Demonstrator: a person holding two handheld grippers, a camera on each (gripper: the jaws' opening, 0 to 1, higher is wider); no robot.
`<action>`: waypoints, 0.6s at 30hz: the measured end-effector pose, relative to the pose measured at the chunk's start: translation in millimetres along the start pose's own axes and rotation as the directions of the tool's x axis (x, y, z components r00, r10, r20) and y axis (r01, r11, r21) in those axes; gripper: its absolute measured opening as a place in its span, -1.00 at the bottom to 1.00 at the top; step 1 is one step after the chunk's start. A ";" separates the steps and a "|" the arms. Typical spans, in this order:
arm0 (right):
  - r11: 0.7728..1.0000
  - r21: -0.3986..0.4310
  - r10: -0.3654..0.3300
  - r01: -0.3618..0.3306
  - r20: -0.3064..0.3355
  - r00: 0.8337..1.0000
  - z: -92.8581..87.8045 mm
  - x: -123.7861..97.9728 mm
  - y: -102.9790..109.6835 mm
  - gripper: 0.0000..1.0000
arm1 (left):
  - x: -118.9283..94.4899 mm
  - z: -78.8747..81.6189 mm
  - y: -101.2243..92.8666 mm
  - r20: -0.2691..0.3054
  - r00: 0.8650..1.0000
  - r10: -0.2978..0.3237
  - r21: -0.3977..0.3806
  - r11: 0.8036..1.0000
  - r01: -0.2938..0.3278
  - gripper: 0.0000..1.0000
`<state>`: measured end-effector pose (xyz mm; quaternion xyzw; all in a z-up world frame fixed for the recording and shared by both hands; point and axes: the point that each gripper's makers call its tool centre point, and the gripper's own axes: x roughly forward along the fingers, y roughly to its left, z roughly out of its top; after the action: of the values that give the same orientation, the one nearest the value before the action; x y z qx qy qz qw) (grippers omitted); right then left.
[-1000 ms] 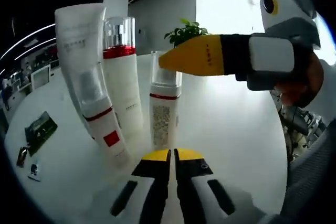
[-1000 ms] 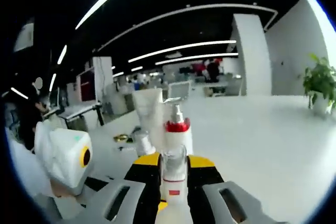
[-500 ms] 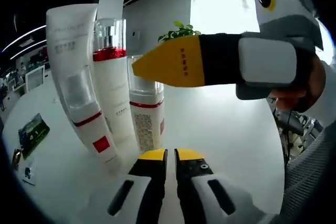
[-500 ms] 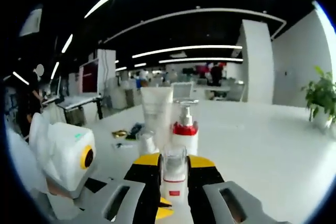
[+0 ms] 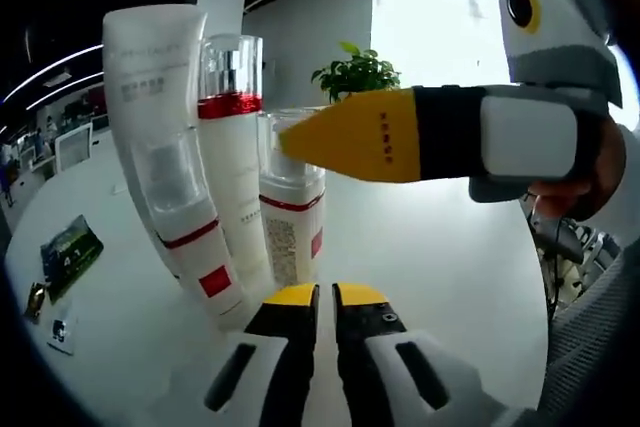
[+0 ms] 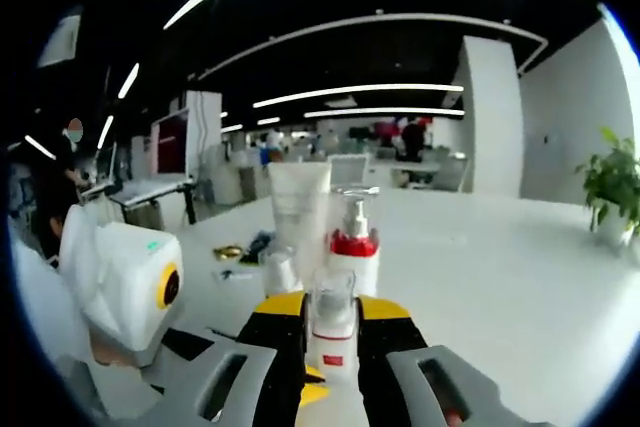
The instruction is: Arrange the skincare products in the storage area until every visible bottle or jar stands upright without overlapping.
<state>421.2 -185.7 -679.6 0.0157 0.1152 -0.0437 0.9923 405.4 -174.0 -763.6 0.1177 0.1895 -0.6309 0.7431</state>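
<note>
Your right gripper [image 6: 331, 342] has its jaws pinching a small clear-capped bottle [image 6: 331, 332] with a red label, standing upright on the white counter [image 6: 520, 277]. In the left gripper view that same bottle [image 5: 290, 217] sits third in a row, just beside the tall pump bottle [image 5: 232, 162] with the red collar and the white tube [image 5: 165, 147] standing on its clear cap. Your left gripper [image 5: 321, 297] hangs low in front of the row, jaws pressed together and holding nothing.

The risk is crowding. The three products stand very close, and the tube looks tilted towards the pump bottle, though the fisheye may exaggerate that. If you spread the right jaws wide on release, the outer jaw could nudge the pump bottle and tip it into the tube, and the whole row goes. Pulling away sideways rather than straight back could drag the small bottle over too. Your idle left gripper is near the tube's base as well, so a careless shift there could knock it.

Compared with half a second ago, the right gripper's yellow jaw has pulled back a touch across the left gripper view, so more of the plant [image 5: 357, 74] behind shows. The small bottle remains clamped and upright.
</note>
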 end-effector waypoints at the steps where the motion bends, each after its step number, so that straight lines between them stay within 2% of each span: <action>1: 1.000 0.001 0.000 0.000 -0.002 1.000 -0.4 0.3 -0.4 -0.76 | 0.0 0.4 0.6 0.001 1.000 0.002 0.002 1.000 -0.002 -0.91; 10: 1.000 0.002 -0.001 0.001 -0.012 1.000 -3.5 1.7 -0.3 -0.77 | 0.8 -3.3 9.0 -0.013 0.999 0.039 -0.025 0.999 -0.040 -0.90; 18: 1.000 0.002 -0.002 0.002 -0.018 1.000 -6.9 1.2 0.0 -0.78 | 5.8 -6.7 -14.2 -0.012 0.999 -0.035 -0.018 0.999 0.035 -0.90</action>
<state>420.9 -185.5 -686.5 0.0170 0.1243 -0.0445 0.9911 391.3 -178.9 -771.1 0.1117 0.2016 -0.6413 0.7318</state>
